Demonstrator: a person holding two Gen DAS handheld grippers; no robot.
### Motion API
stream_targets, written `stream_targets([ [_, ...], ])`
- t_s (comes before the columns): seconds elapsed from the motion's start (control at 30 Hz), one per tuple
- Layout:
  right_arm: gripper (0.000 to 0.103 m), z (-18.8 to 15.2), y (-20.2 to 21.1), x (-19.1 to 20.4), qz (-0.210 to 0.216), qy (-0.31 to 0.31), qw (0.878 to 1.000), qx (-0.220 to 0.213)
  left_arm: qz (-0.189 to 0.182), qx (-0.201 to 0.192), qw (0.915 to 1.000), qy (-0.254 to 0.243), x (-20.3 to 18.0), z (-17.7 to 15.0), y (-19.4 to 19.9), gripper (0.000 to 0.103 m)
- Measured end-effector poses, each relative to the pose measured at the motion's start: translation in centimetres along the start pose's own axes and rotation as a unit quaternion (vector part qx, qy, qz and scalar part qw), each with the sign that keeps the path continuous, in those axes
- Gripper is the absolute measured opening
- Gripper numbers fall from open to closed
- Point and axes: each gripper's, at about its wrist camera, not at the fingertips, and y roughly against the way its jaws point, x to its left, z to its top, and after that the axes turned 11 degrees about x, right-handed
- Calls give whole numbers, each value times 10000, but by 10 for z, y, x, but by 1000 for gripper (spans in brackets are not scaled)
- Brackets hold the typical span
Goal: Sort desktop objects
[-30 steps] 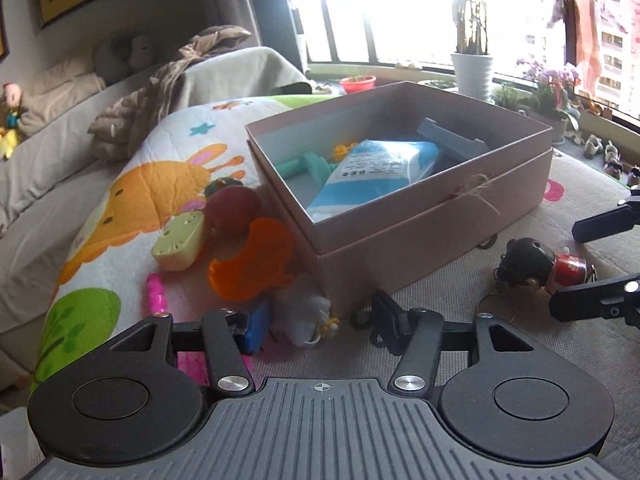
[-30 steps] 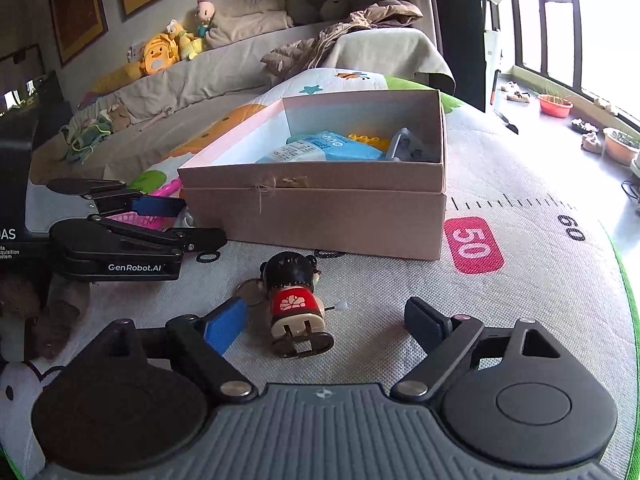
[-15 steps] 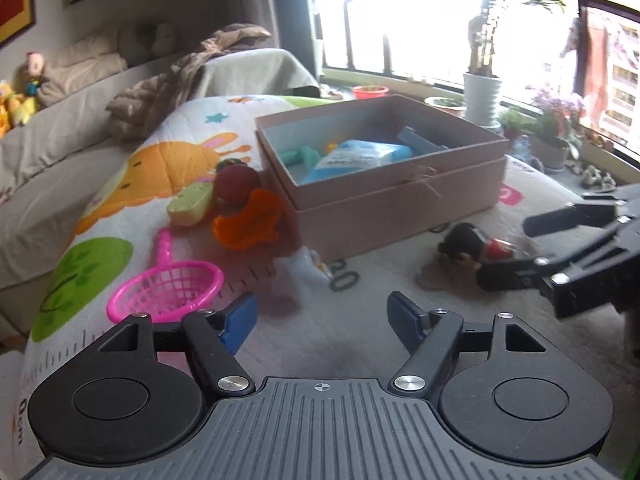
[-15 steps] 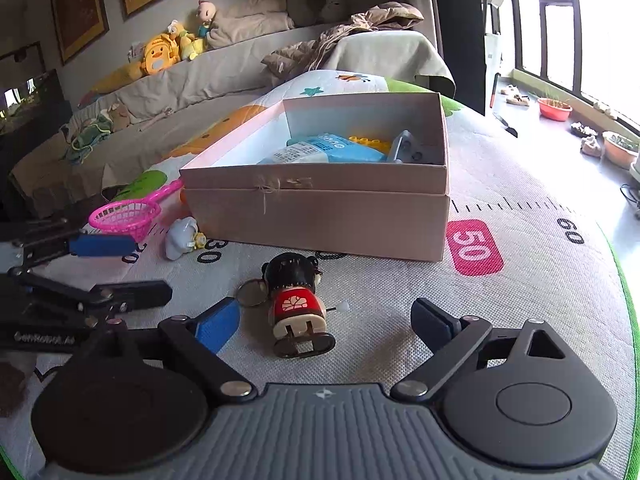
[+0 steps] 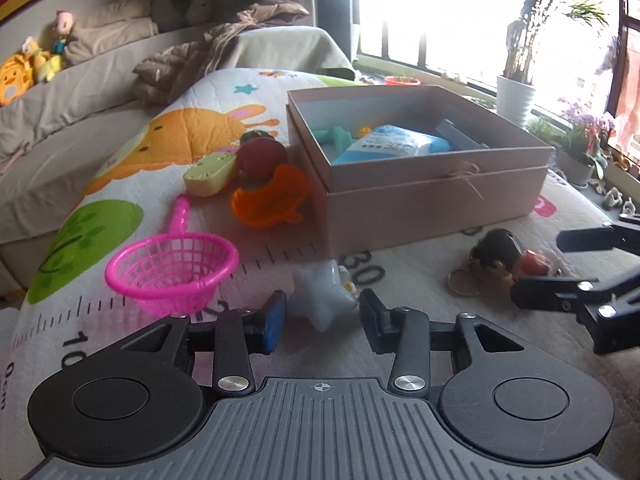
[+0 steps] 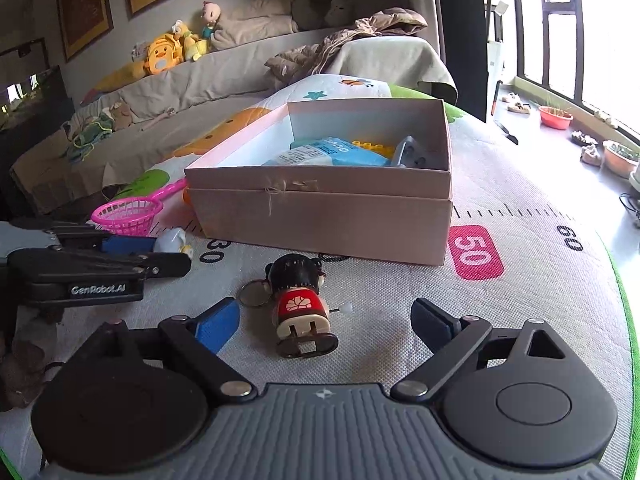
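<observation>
On the left of the play mat [image 5: 420, 272], a pink plastic net basket [image 5: 172, 270] with a long handle lies on its side, its mesh thin and glossy. Behind it sit a pale green plastic toy [image 5: 208, 170], a dark red ball-like toy [image 5: 262, 156] and an orange moulded scoop [image 5: 268, 198], all smooth and hard-looking, just beside the box. The left gripper [image 5: 322, 314] is low over the mat and its jaws are closing; a small white star-shaped toy [image 5: 324, 294], soft-edged and matte, sits between them, though the pads do not look pressed on it yet.

In the middle stands the open pink cardboard box [image 6: 320, 224], square-cornered, with a twine bow on its front. Inside lie a blue-and-white packet [image 6: 328, 156], yellow bricks [image 6: 370, 146], a grey piece and a teal piece, so sorting looks partly done; at least six toys are left outside it.

Further right, a wind-up doll [image 6: 298, 300] with a glossy black head, red body and a metal key ring lies on the woven grey part of the mat, near the box. The right gripper [image 6: 324, 318] hovers with its jaws spread wide, the doll between them but untouched.
</observation>
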Motion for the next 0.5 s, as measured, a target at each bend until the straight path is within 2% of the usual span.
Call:
stream_targets([
  [0.1,93,-1,0,2,-64,47,10000,-3,-141,11,9998,-127,-8,-22,16,45],
  [0.2,93,-1,0,7,-158,156,9998,1,-45,-57,9999,-113,-15,-37,26,46],
  [0.23,92,-1,-1,10,-218,220,9995,1,4,-76,9999,-78,-16,-40,27,51],
  [0.27,84,-1,-1,12,-274,283,9992,-3,75,-93,9999,-25,-16,-42,28,55],
  [0.33,70,-1,-3,18,-371,426,9984,47,187,-129,9997,47,-15,-44,28,70],
  [0.43,56,0,-6,27,-478,609,9969,121,231,-141,9995,183,-11,-45,28,79],
  [0.5,49,0,-6,29,-520,618,9967,113,184,-147,9996,175,-9,-45,28,81],
])
